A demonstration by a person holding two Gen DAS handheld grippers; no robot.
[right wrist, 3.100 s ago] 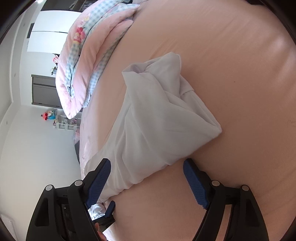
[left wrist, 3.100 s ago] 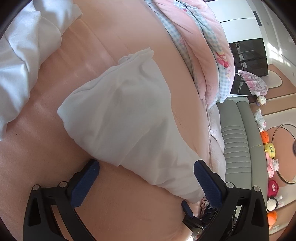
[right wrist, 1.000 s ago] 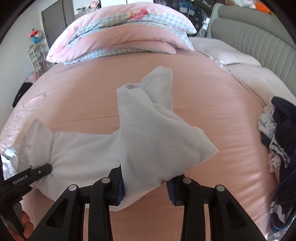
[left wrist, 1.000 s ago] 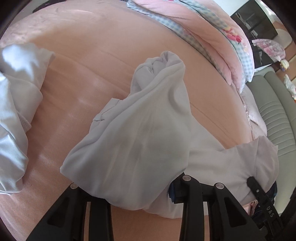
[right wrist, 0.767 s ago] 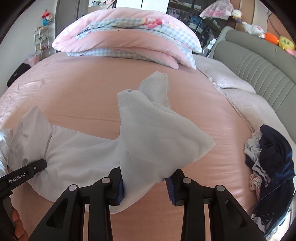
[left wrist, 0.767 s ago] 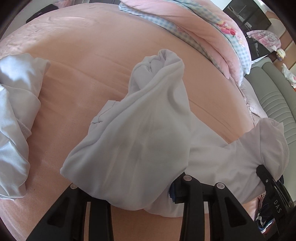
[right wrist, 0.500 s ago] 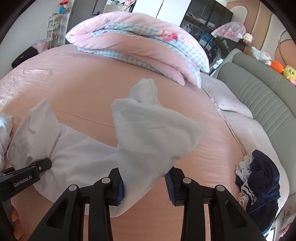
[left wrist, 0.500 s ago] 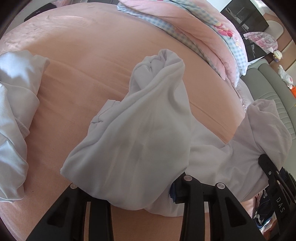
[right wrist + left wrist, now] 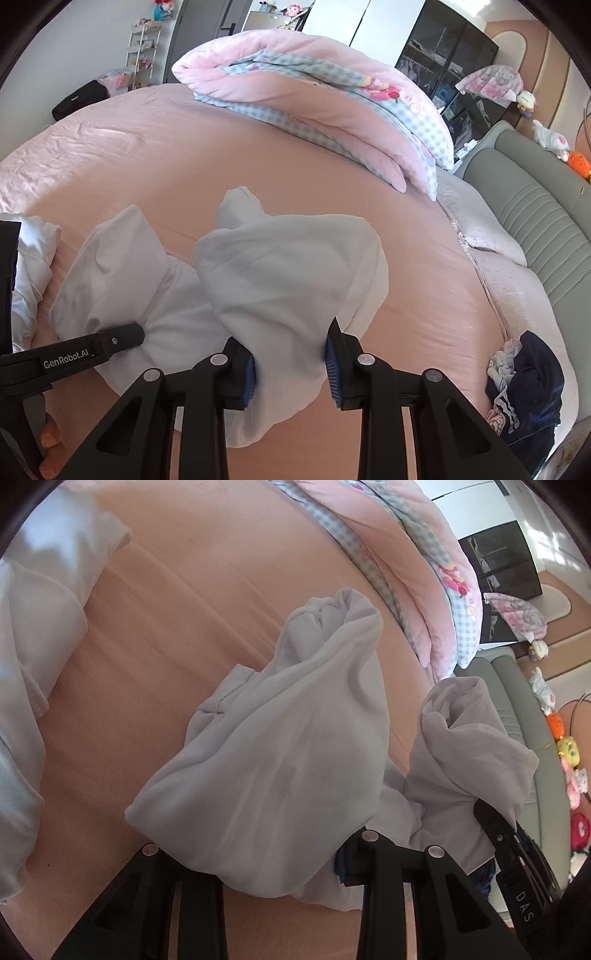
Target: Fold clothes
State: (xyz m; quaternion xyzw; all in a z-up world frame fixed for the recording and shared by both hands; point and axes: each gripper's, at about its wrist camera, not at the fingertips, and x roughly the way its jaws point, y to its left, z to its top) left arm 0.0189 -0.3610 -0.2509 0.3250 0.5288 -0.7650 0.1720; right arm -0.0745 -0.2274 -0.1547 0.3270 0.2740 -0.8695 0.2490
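Note:
A white garment (image 9: pixel 280 760) lies bunched on the pink bed sheet (image 9: pixel 184 590). My left gripper (image 9: pixel 258 860) is at its near-left end, jaws closing, with a thick fold of the cloth pinched between them and draped over the pads. My right gripper (image 9: pixel 290 365) grips the other end of the white garment (image 9: pixel 291 280) between its blue pads (image 9: pixel 330 363), jaws closing too, and holds that bunch lifted off the sheet. In the right wrist view the left gripper (image 9: pixel 110 343) shows at the left, clamped on its own bunch.
A folded pink and checked quilt (image 9: pixel 314 96) lies across the far side of the bed. More white clothes (image 9: pixel 37 627) are piled at the left. A dark garment heap (image 9: pixel 524 384) sits by the grey padded headboard (image 9: pixel 535 206), with plush toys (image 9: pixel 569 753) along it.
Three seconds ago both grippers stood open around the flat garment; now each grips an end. Over the last second the right one lifted its bunch and brought it closer to the left.

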